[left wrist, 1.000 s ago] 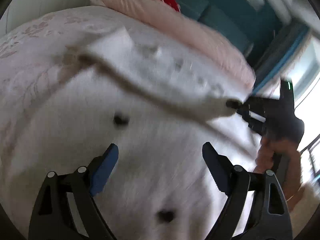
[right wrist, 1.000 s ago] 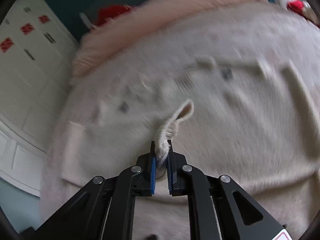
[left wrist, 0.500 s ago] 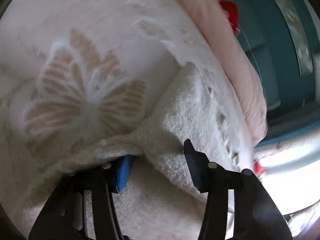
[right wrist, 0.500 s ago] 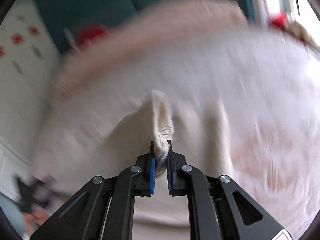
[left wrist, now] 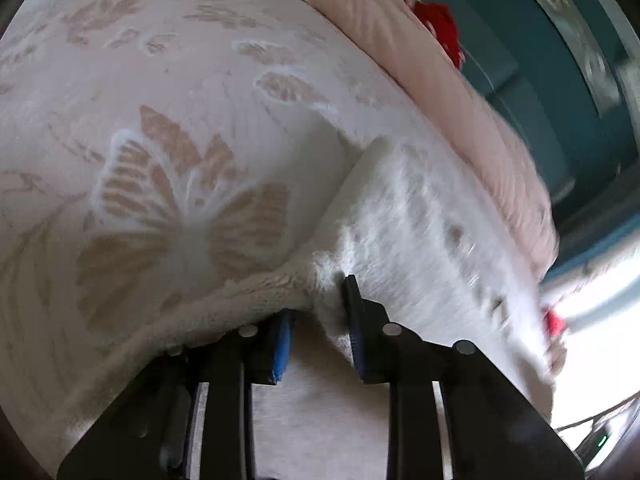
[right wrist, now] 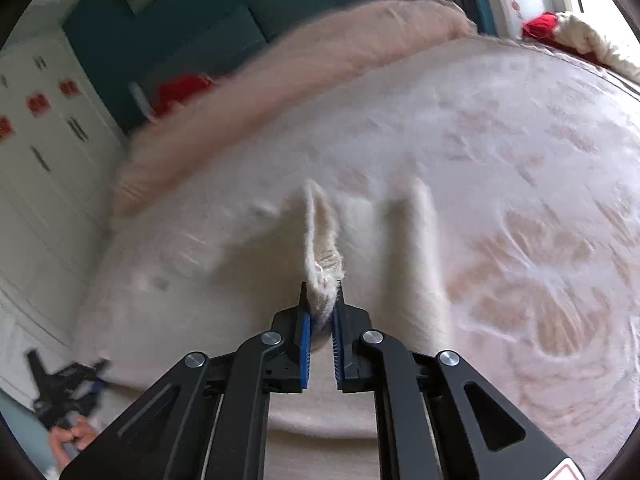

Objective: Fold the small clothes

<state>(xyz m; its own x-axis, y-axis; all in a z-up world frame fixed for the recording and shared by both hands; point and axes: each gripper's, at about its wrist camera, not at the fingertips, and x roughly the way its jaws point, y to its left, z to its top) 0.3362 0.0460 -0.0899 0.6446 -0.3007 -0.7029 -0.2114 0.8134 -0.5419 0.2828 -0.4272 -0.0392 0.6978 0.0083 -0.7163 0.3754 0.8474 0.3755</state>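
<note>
A small cream knitted garment (left wrist: 404, 240) lies spread on the bed. My left gripper (left wrist: 318, 312) is closing around a bunched fold of its edge; the jaws stand part open with cloth between them and the left blue pad is partly hidden under the cloth. My right gripper (right wrist: 321, 304) is shut on another edge of the same garment (right wrist: 322, 248) and holds it lifted off the bed. The left gripper and hand also show at the far lower left of the right wrist view (right wrist: 66, 384).
The bed is covered by a pale pink blanket with a butterfly pattern (left wrist: 180, 208). A rolled pink duvet (right wrist: 320, 60) lies along the far side with a red item (left wrist: 436, 28) behind it. White wardrobe doors (right wrist: 44, 152) stand at the left, a teal wall behind.
My left gripper dropped to the garment's edge and its jaws narrowed around a fold. My right gripper kept its grip and carried its edge across the bed.
</note>
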